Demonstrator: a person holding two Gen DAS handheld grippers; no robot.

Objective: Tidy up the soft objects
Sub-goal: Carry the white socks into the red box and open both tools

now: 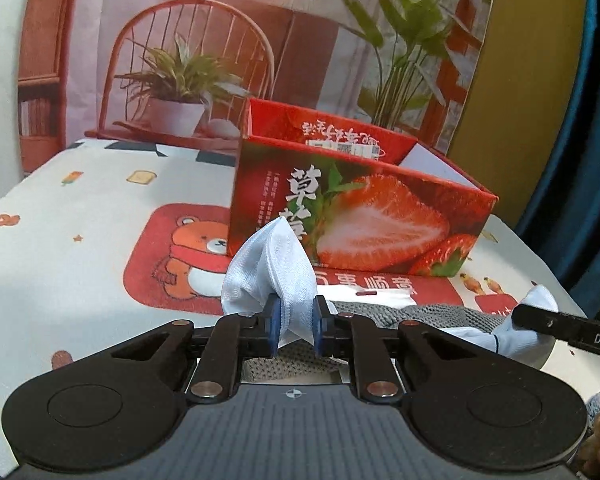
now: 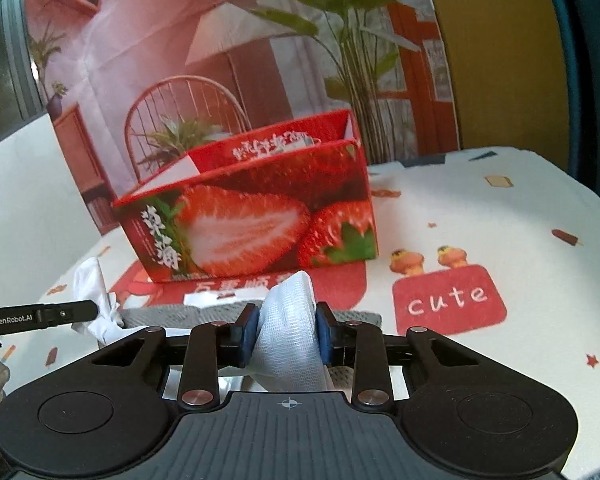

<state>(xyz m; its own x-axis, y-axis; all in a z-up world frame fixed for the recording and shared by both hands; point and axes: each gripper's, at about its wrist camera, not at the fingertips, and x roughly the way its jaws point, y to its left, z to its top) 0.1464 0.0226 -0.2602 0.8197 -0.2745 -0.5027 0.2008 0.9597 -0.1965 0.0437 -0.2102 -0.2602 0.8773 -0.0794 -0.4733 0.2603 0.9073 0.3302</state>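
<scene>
The left hand-held gripper (image 1: 294,330) pinches a bunched fold of thin, ribbed white fabric sock (image 1: 270,270) between its blue pads, and the right hand-held gripper (image 2: 286,334) is clamped on another wad of the same kind of white knit (image 2: 288,332). Both point slightly downward over a grey knitted cloth (image 1: 432,316) lying on the cartoon-printed surface (image 1: 80,216), just before an open red cardboard strawberry box (image 1: 364,208).

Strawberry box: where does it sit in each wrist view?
Left wrist: strawberry box centre, slightly right, beyond the white cloth pinched in the left gripper.
Right wrist: box centre-left, beyond the cloth in the right gripper.
Shared landmark: the printed wooden chair behind.
</scene>
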